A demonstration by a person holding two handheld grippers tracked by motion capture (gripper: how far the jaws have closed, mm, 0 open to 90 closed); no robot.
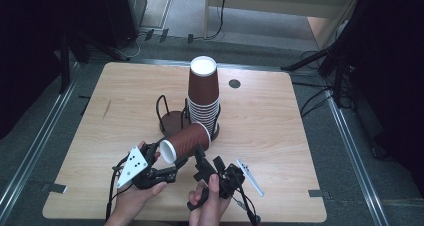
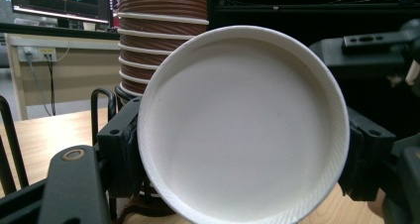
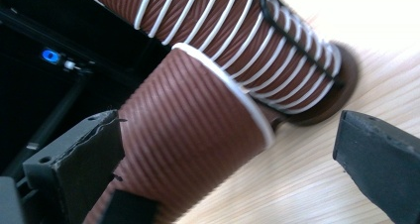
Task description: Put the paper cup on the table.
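Nearest, the left hand-held gripper (image 1: 172, 167) clamped a ribbed brown paper cup (image 1: 186, 142) lying sideways near the stacked brown cups (image 1: 204, 98), while the right hand-held gripper (image 1: 206, 162) gaped wide beside it.

A pale wooden table with rounded corners (image 1: 280, 136) sits centre stage on grey floor (image 1: 250, 16), a small dark round grommet (image 1: 234, 83) set near its far edge. Metal floor rails (image 1: 352, 151) run along both sides. Black tripod legs (image 1: 320, 61) splay out at the right, black cables (image 1: 217, 33) trail across the floor behind. Beyond that — a light wooden bench-like frame (image 1: 280, 3), brightly lit, while both flanks fall into deep shadow. From the left gripper view, a dark monitor with a glowing trace (image 2: 59, 1) stands on a beige desk (image 2: 64, 65) — a wall socket beside it.
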